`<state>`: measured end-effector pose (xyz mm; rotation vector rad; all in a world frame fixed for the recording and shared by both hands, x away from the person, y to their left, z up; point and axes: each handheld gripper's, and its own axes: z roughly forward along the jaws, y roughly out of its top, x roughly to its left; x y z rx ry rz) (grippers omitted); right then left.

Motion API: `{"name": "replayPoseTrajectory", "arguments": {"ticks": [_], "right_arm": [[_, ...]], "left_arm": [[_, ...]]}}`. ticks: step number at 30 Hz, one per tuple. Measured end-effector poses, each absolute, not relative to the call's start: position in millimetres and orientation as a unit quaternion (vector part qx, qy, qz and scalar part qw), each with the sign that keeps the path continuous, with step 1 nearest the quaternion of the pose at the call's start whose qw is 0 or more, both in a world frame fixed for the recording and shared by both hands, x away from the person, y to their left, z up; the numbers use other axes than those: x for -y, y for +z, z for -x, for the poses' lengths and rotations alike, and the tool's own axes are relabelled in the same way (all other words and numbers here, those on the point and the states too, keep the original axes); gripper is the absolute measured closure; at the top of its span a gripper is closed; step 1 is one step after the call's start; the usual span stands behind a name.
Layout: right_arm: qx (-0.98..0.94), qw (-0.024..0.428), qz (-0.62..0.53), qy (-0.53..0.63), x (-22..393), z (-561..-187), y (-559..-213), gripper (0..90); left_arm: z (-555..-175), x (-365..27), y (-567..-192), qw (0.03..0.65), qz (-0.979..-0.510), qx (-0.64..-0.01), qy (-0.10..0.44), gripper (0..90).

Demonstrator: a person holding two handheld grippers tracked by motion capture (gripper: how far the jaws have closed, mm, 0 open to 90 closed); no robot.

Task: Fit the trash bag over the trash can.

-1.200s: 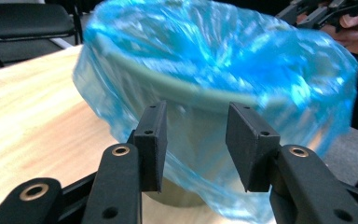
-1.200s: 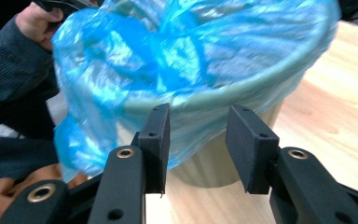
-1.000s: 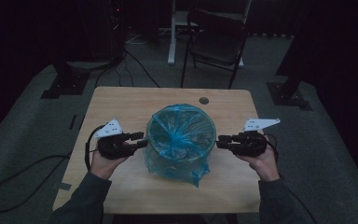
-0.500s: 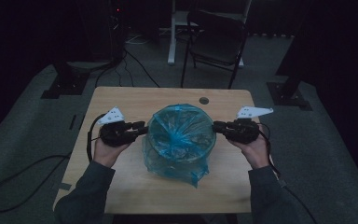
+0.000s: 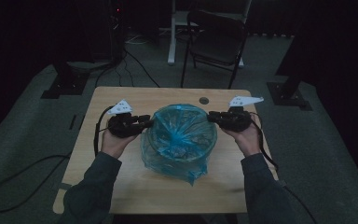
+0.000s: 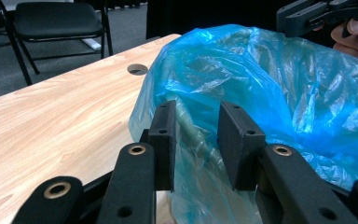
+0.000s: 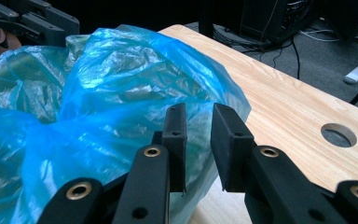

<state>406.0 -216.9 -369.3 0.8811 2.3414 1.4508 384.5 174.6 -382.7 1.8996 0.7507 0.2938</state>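
A blue plastic bag (image 5: 179,140) lines a round bin that stands at the middle of the high view, on the wooden worktop (image 5: 121,186); its film is stretched over the rim and gathers into creases at the centre. At the bag's left edge in that frame the left hand-held gripper (image 5: 145,122) meets the rim. In the left gripper view its jaws have a fold of blue film and the rim between them, standing partly spread; whether the pads press on it cannot be told. At the bag's right edge the right hand-held gripper (image 5: 213,116) does likewise, and its jaws have just eased slightly wider, film between them. A cable hole (image 5: 203,100) lies above the bag, and a black chair (image 5: 216,42) stands beyond the worktop.
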Motion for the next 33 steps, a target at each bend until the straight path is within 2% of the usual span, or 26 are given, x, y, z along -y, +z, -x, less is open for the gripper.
{"name": "replayPoseTrajectory", "arguments": {"ticks": [12,15,22,25,31,33], "right_arm": [[-0.806,0.125,-0.304,0.493,203.9,-426.1,-368.3,72.2],[-0.81,0.124,-0.3,0.488,198.2,-430.6,-368.8,67.7],[-0.818,0.123,-0.296,0.478,190.1,-436.1,-368.1,66.2],[-0.819,0.126,-0.297,0.475,188.1,-438.7,-367.4,70.5],[-0.816,0.118,-0.306,0.476,190.2,-444.2,-367.0,87.3],[-0.81,0.117,-0.314,0.481,192.9,-445.8,-365.6,89.4]], "left_arm": [[-393.7,-171.4,-383.3,0.514,-0.787,-0.319,0.123,67.8],[-399.1,-169.9,-384.5,0.516,-0.785,-0.321,0.119,67.6],[-404.7,-166.3,-384.8,0.513,-0.786,-0.322,0.119,67.5],[-407.9,-165.7,-386.9,0.519,-0.784,-0.321,0.113,67.3],[-409.7,-166.0,-388.0,0.522,-0.782,-0.32,0.111,66.8],[-409.6,-166.2,-387.9,0.522,-0.783,-0.32,0.111,66.6]]}}
